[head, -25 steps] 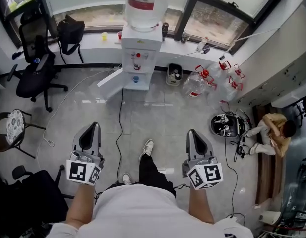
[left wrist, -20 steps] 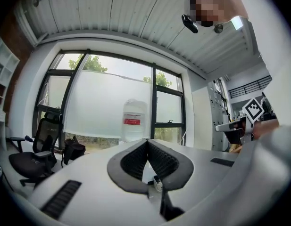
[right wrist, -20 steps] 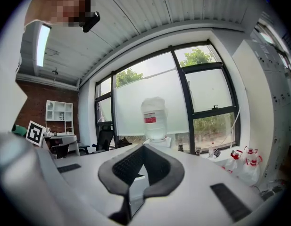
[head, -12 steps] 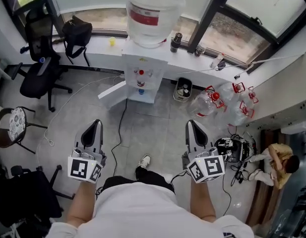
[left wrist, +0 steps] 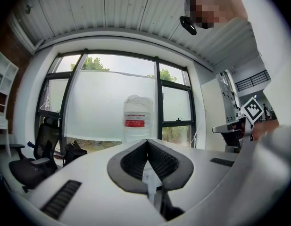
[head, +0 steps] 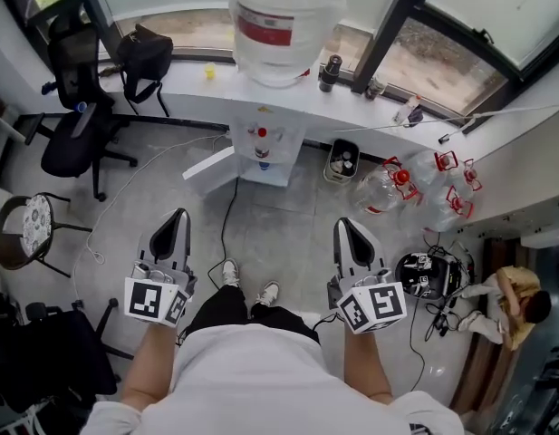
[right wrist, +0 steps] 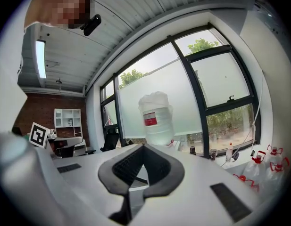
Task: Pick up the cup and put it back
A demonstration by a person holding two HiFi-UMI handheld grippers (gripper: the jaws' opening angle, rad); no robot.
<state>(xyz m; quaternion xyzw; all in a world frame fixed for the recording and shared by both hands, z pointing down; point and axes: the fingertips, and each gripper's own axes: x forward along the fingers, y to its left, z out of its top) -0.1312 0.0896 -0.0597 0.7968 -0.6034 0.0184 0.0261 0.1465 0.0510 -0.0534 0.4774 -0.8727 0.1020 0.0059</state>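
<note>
Now your left gripper (head: 178, 217) and right gripper (head: 345, 227) are both clenched, empty, over open floor (head: 288, 234). The cup (head: 209, 72), small and yellow, stands on the window sill (head: 184, 85), left of the water dispenser (head: 264, 145); its details are too small to tell. A cable (head: 226, 216) crosses the floor, with a chair (head: 75, 139) at the left and jugs (head: 385, 188) at the right; the bottle (head: 277, 25) is cut off at the top.

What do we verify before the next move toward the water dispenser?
1. Left gripper empty, jaws together: ok.
2. Right gripper empty, jaws together: ok.
3. Jaws opened for a grasp: not ok, both shut.
4. Cup spotted: small yellow cup on the sill, left of the water dispenser: ok.
5. Walking path: black cable runs across the floor ahead: not ok.
6. Cup contents: cannot tell.
</note>
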